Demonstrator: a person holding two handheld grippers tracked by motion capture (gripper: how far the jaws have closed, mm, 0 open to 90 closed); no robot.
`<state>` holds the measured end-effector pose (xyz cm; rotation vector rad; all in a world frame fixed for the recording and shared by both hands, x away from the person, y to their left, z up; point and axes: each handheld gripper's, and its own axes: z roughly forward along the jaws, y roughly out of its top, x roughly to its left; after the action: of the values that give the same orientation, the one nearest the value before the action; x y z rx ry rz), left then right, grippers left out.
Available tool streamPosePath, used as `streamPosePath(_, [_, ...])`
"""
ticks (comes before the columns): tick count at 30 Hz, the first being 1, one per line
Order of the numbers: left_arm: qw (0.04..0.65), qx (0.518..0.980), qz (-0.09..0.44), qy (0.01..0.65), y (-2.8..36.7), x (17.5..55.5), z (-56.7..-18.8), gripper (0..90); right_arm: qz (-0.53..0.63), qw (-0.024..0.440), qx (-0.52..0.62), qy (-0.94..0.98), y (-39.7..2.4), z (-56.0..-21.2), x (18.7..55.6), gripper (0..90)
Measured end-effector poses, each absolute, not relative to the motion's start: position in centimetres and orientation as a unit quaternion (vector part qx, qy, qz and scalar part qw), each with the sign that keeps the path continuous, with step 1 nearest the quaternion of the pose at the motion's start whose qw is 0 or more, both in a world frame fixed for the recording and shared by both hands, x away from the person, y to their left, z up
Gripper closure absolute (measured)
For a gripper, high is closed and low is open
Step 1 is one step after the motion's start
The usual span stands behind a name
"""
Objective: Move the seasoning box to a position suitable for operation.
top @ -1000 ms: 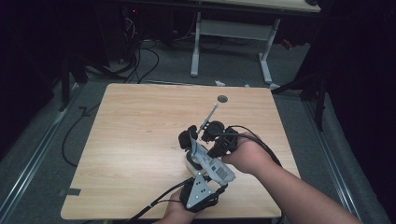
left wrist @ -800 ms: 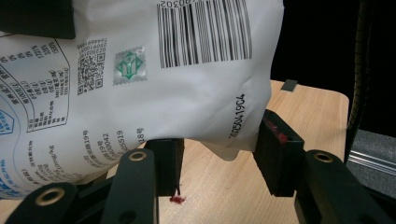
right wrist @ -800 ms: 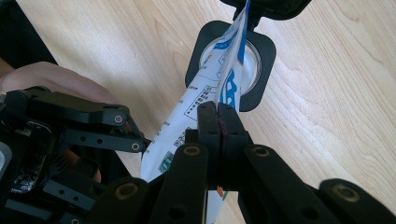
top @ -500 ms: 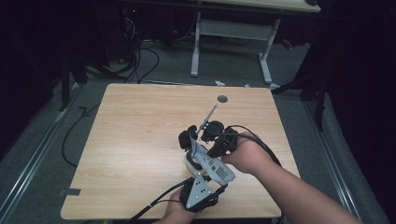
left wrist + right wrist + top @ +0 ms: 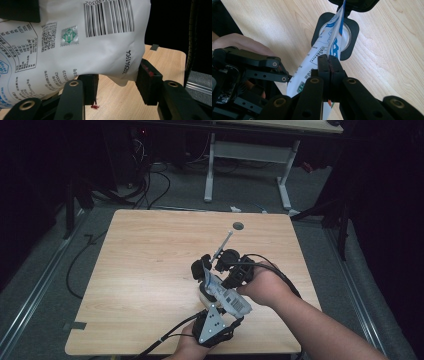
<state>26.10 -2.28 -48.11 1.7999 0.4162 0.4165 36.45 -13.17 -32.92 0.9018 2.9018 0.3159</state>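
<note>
Right gripper (image 5: 328, 65) pinched on the edge of a printed pouch above the wooden table.

The two black jaws stand pressed together with the thin edge of the white-and-blue printed pouch (image 5: 315, 58) caught between them. The pouch runs edge-on, upward and away from the jaws, past a black square-cornered base with a pale round centre (image 5: 348, 33) that rests on the light wooden table (image 5: 387, 50). At the left, the other gripper (image 5: 249, 75) sits close beside the pouch, with part of a hand (image 5: 239, 42) behind it.
</note>
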Motion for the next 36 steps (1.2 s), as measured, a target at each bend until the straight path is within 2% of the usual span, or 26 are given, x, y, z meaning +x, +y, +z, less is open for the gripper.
streamPosePath(36, [0.588,0.769,0.179,0.179,-2.57,26.54,-47.89,56.3,0.099,0.050,0.296,0.949,-13.17,-32.83,36.87,90.0])
